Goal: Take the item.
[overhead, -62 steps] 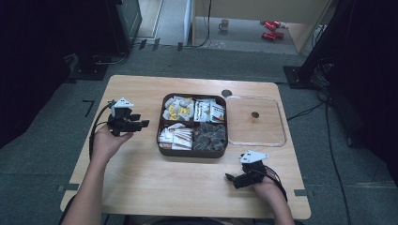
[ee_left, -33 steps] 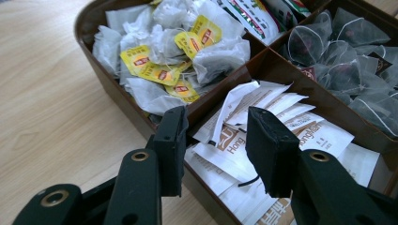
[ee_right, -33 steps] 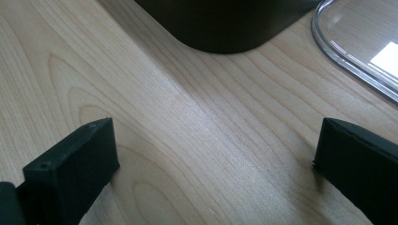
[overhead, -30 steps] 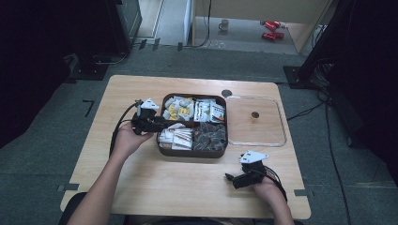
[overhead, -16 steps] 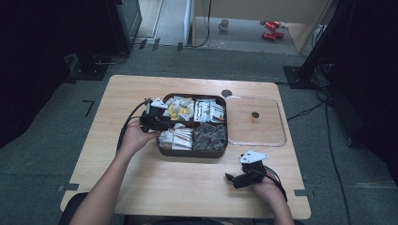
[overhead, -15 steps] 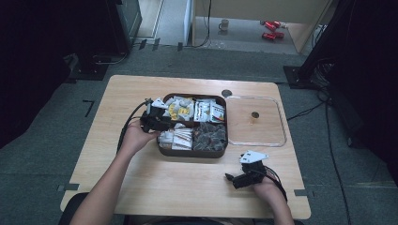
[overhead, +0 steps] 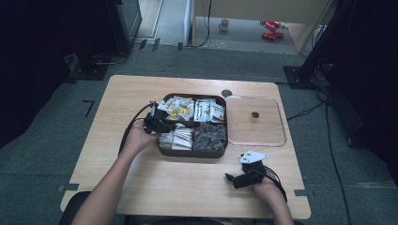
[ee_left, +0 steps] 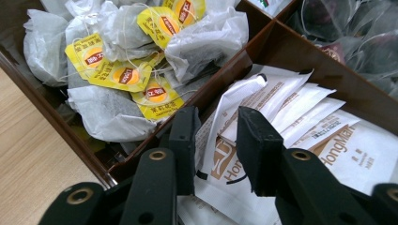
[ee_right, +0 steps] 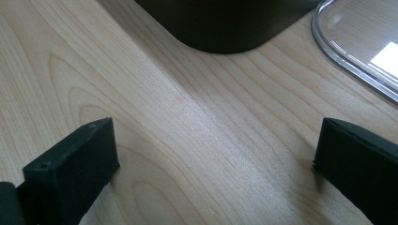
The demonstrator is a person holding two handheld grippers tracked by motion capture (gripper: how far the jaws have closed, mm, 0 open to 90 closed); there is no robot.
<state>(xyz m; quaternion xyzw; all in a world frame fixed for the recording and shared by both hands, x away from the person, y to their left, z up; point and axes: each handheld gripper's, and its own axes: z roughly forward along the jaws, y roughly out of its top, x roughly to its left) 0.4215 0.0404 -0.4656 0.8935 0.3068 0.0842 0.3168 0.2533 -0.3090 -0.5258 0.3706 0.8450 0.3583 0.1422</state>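
A dark brown tray [overhead: 192, 153] with four compartments sits mid-table. It holds tea bags with yellow tags [ee_left: 126, 75], white sachets [ee_left: 300, 112] and dark packets [ee_left: 347, 28]. My left gripper [overhead: 162, 125] reaches into the tray's left side. Its jaws [ee_left: 216, 140] have just been closing around the raised edge of one white sachet [ee_left: 225, 117], and a gap still shows beside the paper. My right gripper [overhead: 230, 178] rests on the table near the front right, wide open [ee_right: 216, 164] over bare wood.
A clear plastic lid [overhead: 281, 136] lies flat just right of the tray; its rim [ee_right: 356, 42] and the tray's corner [ee_right: 225, 23] lie ahead of the right jaws. A mug [overhead: 225, 23] and red objects [overhead: 270, 26] stand on the floor beyond the table.
My left hand has moved right from the table's left side to the tray and dipped into its left compartments. The right hand has stayed put.
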